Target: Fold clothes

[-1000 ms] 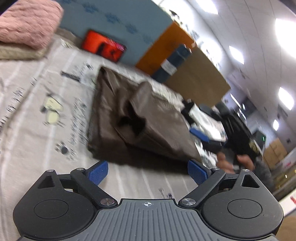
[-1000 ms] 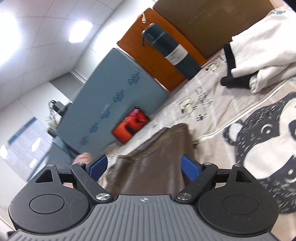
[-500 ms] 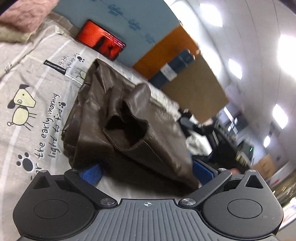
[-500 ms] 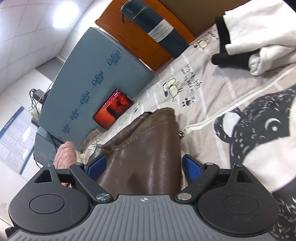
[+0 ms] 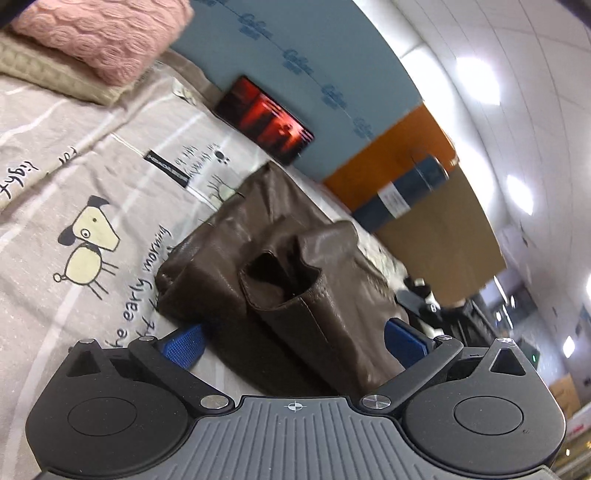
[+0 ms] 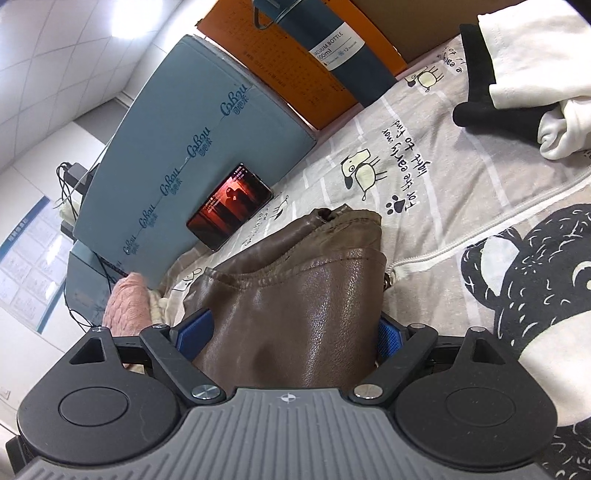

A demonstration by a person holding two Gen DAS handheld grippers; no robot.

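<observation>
Both tools were at the brown leather jacket (image 5: 295, 280), which lay bunched on the bed sheet (image 5: 74, 288), a grey printed one with cartoon dogs and text.

Left tool (image 5: 293, 341): I had the jaws spread wide. Blue pads (image 5: 183, 345) sat on either side of the jacket's near edge; the left pad was over the sheet just beside the leather, the right one was partly hidden behind a fold. An open sleeve cuff (image 5: 280, 273) stood up right ahead of the tool. No squeeze on the fabric that I could see.

Right tool (image 6: 291, 334): jaws also wide apart, with the jacket (image 6: 295, 310) filling the whole gap between the pads (image 6: 195, 330). The leather ran right up against both pads, but I couldn't tell whether they were pressing on it.

Around it: a phone (image 6: 231, 205) with a red screen leaned on a blue-grey foam board (image 6: 192, 147) on the far side. A dark vacuum bottle (image 6: 332, 48) lay against an orange board (image 6: 280, 70). A white and black garment (image 6: 524, 92) was at far right, a panda-print garment (image 6: 517, 277) just right of the jacket. A pink knit blanket (image 5: 99, 33) was piled at far left in the left view.
</observation>
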